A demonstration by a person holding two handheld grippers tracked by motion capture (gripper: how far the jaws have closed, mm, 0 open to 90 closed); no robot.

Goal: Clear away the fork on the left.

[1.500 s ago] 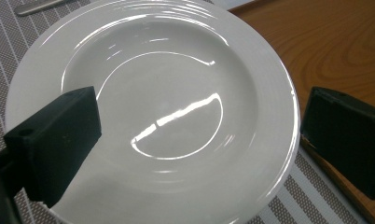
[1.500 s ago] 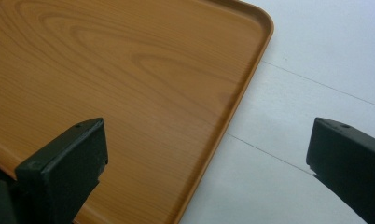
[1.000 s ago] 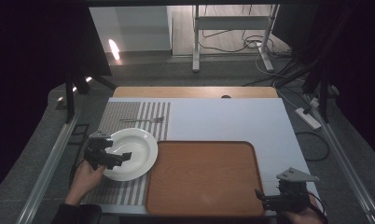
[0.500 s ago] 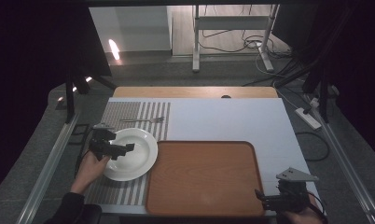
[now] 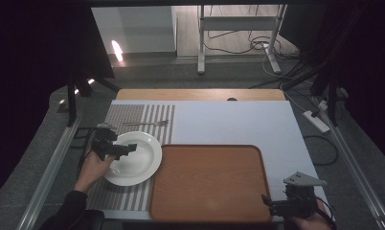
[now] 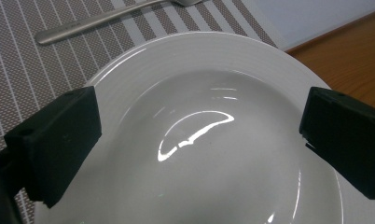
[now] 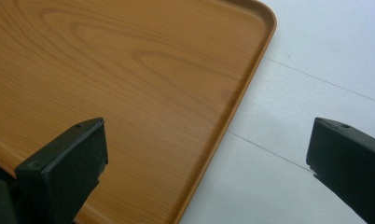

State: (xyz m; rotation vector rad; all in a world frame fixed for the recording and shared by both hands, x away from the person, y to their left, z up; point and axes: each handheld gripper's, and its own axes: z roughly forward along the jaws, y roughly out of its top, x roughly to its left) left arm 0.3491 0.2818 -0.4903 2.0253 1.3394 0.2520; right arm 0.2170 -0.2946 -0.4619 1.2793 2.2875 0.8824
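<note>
left gripper (image 5: 126,149) hovering wide-jawed over white plate (image 5: 133,158); right gripper (image 5: 272,205) idling wide-jawed; glossy rim risking slipping on pinch

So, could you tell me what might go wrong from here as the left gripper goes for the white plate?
1. The left gripper hovers open over the white plate; its glossy, sloped rim could slip from the jaws when pinched.
2. The fork lies close behind the plate on the striped placemat, so a nudged plate might knock it.
3. The wooden tray has a raised rim; a low carry could catch the plate on it.
</note>
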